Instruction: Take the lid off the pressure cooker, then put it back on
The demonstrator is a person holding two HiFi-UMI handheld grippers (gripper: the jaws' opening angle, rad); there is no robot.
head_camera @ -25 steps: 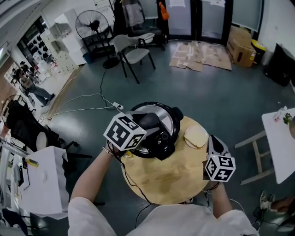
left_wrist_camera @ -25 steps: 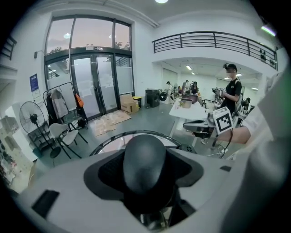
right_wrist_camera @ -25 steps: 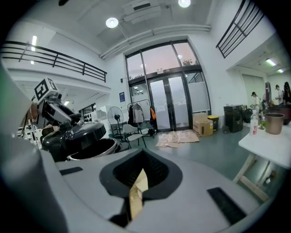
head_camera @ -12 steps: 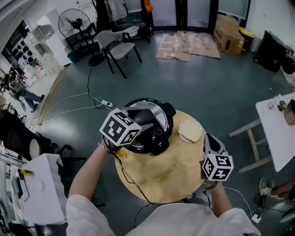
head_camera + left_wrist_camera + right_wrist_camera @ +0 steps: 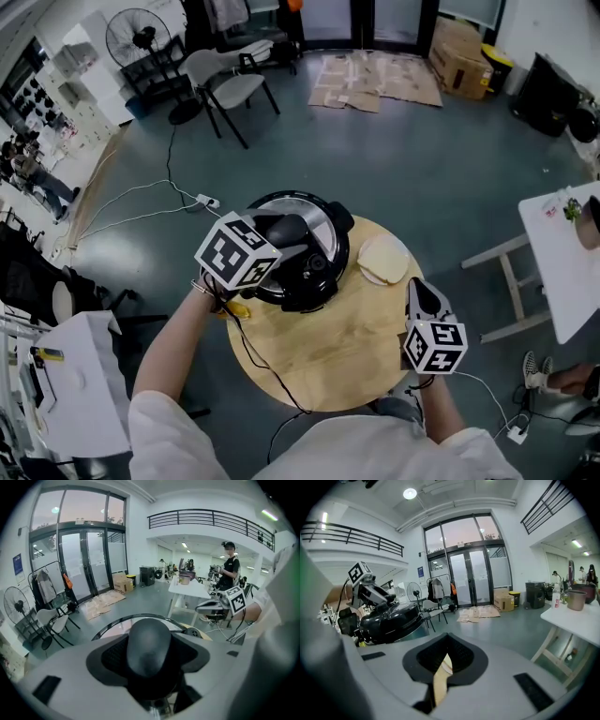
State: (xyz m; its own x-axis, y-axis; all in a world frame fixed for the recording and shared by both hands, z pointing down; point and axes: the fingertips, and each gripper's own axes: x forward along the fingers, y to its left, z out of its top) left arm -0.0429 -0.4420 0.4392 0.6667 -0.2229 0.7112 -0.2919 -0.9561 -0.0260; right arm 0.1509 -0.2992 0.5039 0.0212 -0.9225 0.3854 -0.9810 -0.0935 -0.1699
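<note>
task's thing: the pressure cooker stands at the far left part of the round wooden desk, with its lid lying on top of the pot.
lid seating: from the head view and the right gripper view the lid looks level on the pot; whether it is locked or only resting i cannot tell.
left tool: the left tool reaches in from the cooker's near left and is clamped on the black lid handle, which fills the gap between its jaws.
right tool: the right tool hovers over the desk's right edge, well apart from the cooker, jaws drawn nearly together with only a thin slit and nothing in it.
other things: a pale flat round disc lies on the desk just right of the cooker.
progress: the handle is gripped and the lid sits on the pot. these views alone do not tell whether this is just ahead of the lift or the end of the replacing.
left to do: if the lift is pending, both halves remain; if not, only letting go.
</note>
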